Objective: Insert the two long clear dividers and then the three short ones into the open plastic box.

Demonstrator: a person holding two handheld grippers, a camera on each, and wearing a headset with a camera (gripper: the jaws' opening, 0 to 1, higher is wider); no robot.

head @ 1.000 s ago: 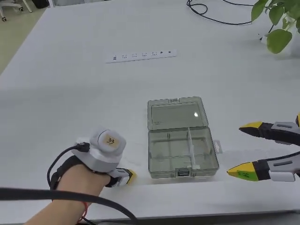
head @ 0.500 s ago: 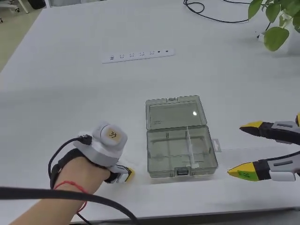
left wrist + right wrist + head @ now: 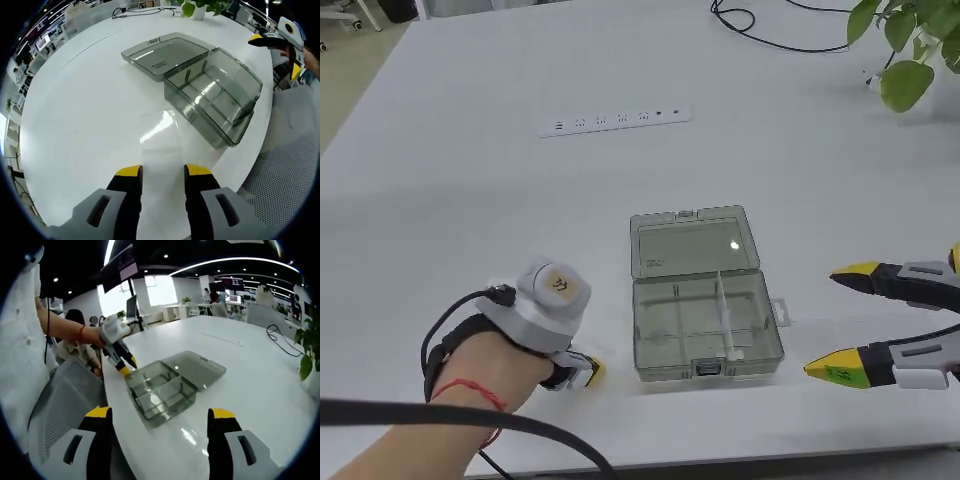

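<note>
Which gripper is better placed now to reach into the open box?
Probably the right gripper: it is open, and in its own view the box sits between its jaws. The left gripper points beside it.

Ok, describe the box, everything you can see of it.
The box is smoky, translucent grey plastic, rectangular, resting flat on the white table. Its lid lies open flat behind it, joined at the hinge edge. One clear divider stands inside, running from hinge side to front. A latch sits on the front wall. The left gripper and right gripper flank it, neither touching.
</note>
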